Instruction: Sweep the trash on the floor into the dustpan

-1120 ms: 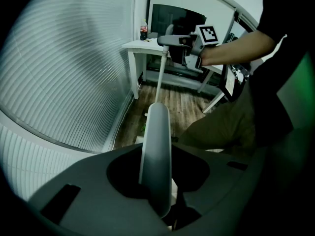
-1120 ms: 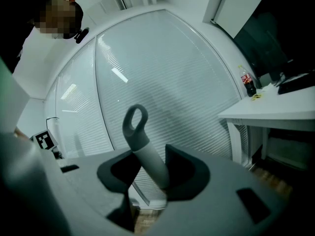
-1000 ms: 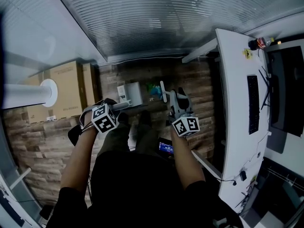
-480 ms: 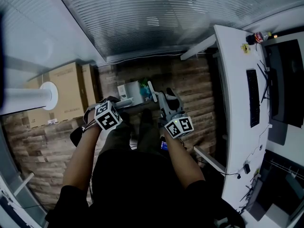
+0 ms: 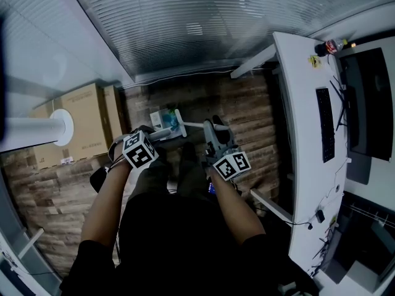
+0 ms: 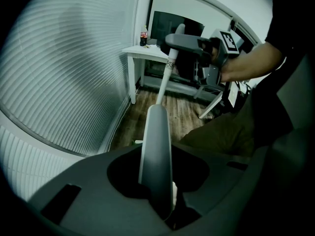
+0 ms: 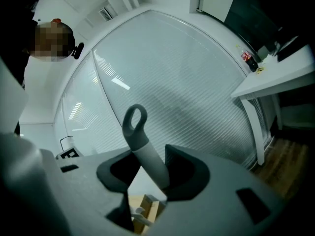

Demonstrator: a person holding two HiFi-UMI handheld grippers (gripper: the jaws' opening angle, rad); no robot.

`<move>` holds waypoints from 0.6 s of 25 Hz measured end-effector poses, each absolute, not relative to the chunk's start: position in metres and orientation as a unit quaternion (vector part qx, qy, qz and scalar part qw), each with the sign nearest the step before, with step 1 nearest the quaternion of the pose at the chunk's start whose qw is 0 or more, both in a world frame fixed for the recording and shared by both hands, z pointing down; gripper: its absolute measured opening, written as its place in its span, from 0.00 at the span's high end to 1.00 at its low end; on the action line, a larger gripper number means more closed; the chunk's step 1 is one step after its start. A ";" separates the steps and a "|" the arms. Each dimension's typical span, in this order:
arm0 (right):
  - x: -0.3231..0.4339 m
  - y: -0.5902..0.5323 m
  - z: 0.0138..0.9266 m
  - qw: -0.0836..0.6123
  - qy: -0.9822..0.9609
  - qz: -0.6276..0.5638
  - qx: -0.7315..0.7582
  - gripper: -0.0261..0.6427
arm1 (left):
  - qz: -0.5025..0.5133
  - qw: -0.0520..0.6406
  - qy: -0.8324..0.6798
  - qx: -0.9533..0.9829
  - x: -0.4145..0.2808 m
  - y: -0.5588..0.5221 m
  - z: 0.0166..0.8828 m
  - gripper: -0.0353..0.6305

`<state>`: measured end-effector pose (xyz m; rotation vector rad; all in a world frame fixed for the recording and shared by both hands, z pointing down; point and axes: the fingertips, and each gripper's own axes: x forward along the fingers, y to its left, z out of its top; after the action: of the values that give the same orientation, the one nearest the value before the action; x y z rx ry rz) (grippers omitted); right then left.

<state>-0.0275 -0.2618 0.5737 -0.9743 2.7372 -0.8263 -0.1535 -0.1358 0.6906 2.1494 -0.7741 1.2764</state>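
Two items held: left hand-held gripper (image 6: 157, 188) clamped on white dustpan handle (image 6: 155, 141); right hand-held gripper (image 7: 147, 178) clamped on broom handle (image 7: 143, 149), grey loop end uppermost

- White desk (image 5: 297, 103) along the right, bearing a black keyboard (image 5: 326, 125) and, at its far end, a red-labelled drinks bottle (image 5: 332, 44).
- Brown cardboard boxes (image 5: 86, 119) on the left.
- White slatted blinds (image 5: 203, 23) beyond.
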 end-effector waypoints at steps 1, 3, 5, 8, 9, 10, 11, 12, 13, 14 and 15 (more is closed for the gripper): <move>-0.030 -0.259 0.573 0.058 0.907 -0.274 -0.315 0.74 | 0.471 0.260 -0.285 0.794 -0.153 -0.136 0.690 0.83; -0.039 -0.251 0.571 0.044 0.918 -0.269 -0.287 0.74 | 0.470 0.260 -0.284 0.795 -0.153 -0.137 0.691 0.83; -0.049 -0.242 0.571 0.021 0.930 -0.268 -0.249 0.74 | 0.469 0.260 -0.283 0.795 -0.153 -0.137 0.691 0.83; -0.052 -0.237 0.573 -0.003 0.934 -0.279 -0.222 0.74 | 0.468 0.260 -0.284 0.795 -0.151 -0.137 0.691 0.83; -0.050 -0.238 0.574 -0.004 0.933 -0.284 -0.223 0.74 | 0.468 0.260 -0.284 0.795 -0.151 -0.137 0.691 0.83; -0.047 -0.240 0.575 -0.003 0.930 -0.289 -0.226 0.74 | 0.468 0.261 -0.284 0.795 -0.151 -0.137 0.691 0.83; -0.044 -0.242 0.575 0.001 0.927 -0.297 -0.228 0.74 | 0.468 0.261 -0.284 0.795 -0.151 -0.137 0.691 0.83; -0.042 -0.243 0.575 0.002 0.925 -0.304 -0.226 0.74 | 0.469 0.261 -0.284 0.795 -0.151 -0.137 0.691 0.83; -0.042 -0.243 0.575 0.001 0.925 -0.311 -0.220 0.73 | 0.469 0.260 -0.284 0.795 -0.151 -0.137 0.692 0.83; -0.044 -0.243 0.575 -0.003 0.925 -0.317 -0.208 0.73 | 0.470 0.260 -0.283 0.795 -0.152 -0.136 0.692 0.83; -0.047 -0.242 0.576 -0.004 0.926 -0.323 -0.196 0.72 | 0.471 0.260 -0.283 0.794 -0.153 -0.136 0.692 0.83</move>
<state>-0.0465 -0.2420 0.5756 -0.6166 2.9165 -1.0186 -0.1527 -0.1363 0.6920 2.1516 -0.7669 1.2745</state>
